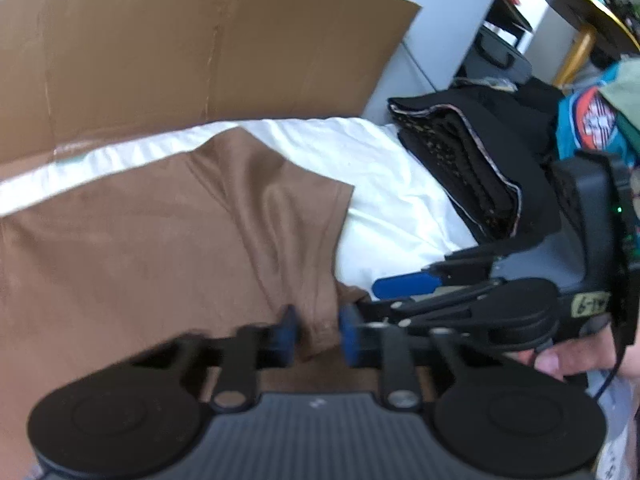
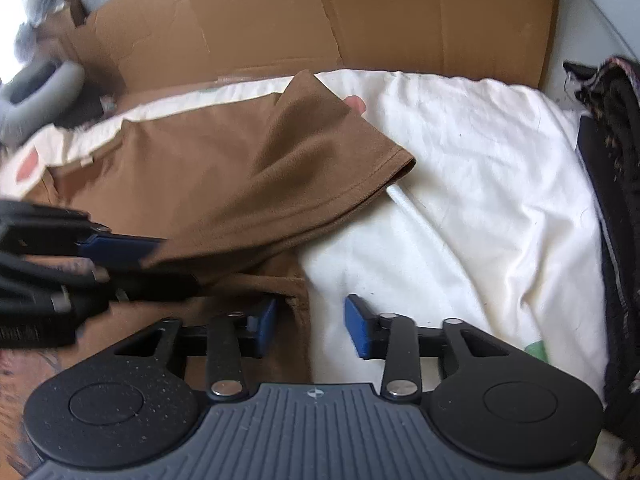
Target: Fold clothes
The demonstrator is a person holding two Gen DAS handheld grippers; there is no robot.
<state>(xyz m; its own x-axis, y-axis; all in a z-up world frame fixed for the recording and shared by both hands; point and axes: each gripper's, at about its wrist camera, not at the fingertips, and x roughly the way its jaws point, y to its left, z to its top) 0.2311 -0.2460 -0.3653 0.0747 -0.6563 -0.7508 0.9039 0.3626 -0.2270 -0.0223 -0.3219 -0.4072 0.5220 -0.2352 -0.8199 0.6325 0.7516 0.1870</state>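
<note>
A brown T-shirt (image 1: pixel 160 240) lies spread on a white sheet (image 1: pixel 400 200), its sleeve (image 2: pixel 340 160) pointing right. In the left wrist view my left gripper (image 1: pixel 319 336) is shut on a bunched fold of the shirt near the armpit, with cloth filling the gap between its blue pads. From the right wrist view, its blue finger (image 2: pixel 120 249) comes in from the left with the cloth pinched. My right gripper (image 2: pixel 312 324) stands open low over the shirt's side edge (image 2: pixel 298 308). That edge is near its left pad, and white sheet (image 2: pixel 480 160) lies under the rest of the gap.
Flattened cardboard (image 1: pixel 160 60) stands behind the sheet. A stack of dark folded clothes (image 1: pixel 460 152) lies at the right edge, with teal printed cloth (image 1: pixel 588 128) beyond it. A hand (image 1: pixel 560 356) holds the right gripper. A grey padded object (image 2: pixel 40 88) sits at the far left.
</note>
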